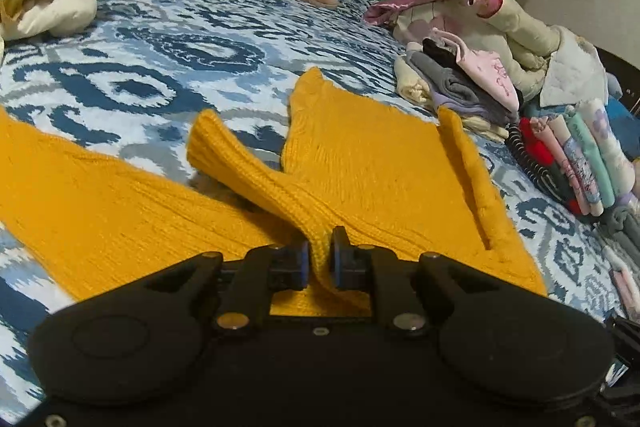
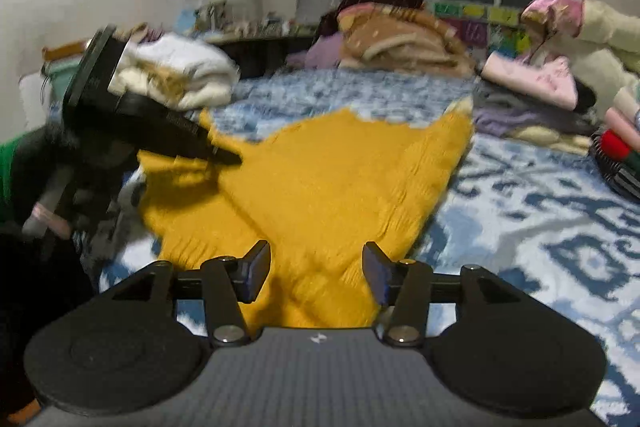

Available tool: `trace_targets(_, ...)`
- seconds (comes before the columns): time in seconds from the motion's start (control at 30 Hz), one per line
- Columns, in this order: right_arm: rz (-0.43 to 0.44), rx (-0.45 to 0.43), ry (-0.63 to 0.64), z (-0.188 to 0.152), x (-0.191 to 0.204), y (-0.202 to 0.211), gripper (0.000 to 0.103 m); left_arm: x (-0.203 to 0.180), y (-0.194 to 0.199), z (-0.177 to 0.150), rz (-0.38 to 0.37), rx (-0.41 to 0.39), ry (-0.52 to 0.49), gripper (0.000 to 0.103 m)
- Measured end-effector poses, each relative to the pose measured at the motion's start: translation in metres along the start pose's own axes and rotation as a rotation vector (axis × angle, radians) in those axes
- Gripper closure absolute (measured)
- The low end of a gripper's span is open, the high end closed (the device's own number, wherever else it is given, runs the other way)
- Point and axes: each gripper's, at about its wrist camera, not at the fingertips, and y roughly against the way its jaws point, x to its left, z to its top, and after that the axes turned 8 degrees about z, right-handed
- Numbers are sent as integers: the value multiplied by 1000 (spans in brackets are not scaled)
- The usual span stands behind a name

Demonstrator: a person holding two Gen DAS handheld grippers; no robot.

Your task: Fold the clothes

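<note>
Covering bed, blue-white patterned quilt (image 1: 168, 39), clothes piles (image 1: 560, 155)

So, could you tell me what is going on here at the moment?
A person is folding a yellow knit sweater spread on a bed with a blue and white patterned cover. The left gripper is shut on a ribbed part of the sweater, possibly a sleeve, and holds it lifted off the bed. The right gripper is open, poised over the sweater's near edge and gripping nothing. Stacks of folded clothes sit along the side of the bed.
</note>
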Motion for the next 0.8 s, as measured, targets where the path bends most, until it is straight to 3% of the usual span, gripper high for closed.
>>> trace_targets(0.03, -4, 2, 0, 0, 0, -2, 48, 0, 1, 2, 16, 17, -2, 85)
trace_targets(0.07, -9, 4, -1, 0, -1, -4, 48, -2, 3, 5, 44, 33, -18, 71)
trace_targets(0.1, -10, 9, 3, 0, -1, -7, 48, -5, 8, 9, 86, 47, -49, 66)
trace_targets(0.2, -8, 31, 23, -1, 0, -15, 46, -17, 31, 19, 234, 0, -150, 68)
trace_targets(0.27, -5, 26, 26, -1, -1, -17, 45, -28, 49, 21, 274, -82, -211, 68)
trace_targets(0.3, -5, 19, 23, -1, -2, -16, 45, -37, 55, 23, 260, -105, -239, 68)
trace_targets(0.4, -1, 11, 17, -1, -5, -20, 44, -82, 53, 26, 91, -103, -332, 68)
trace_targets(0.53, 13, 14, 0, -2, -7, -22, 43, -160, 12, 30, -79, -73, -490, 70)
trace_targets(0.67, 27, 12, -17, -4, -8, -21, 42, -212, -47, 35, -117, -14, -589, 75)
trace_targets(0.8, 48, 13, -31, -7, -10, -20, 41, -219, -116, 52, -35, 101, -563, 80)
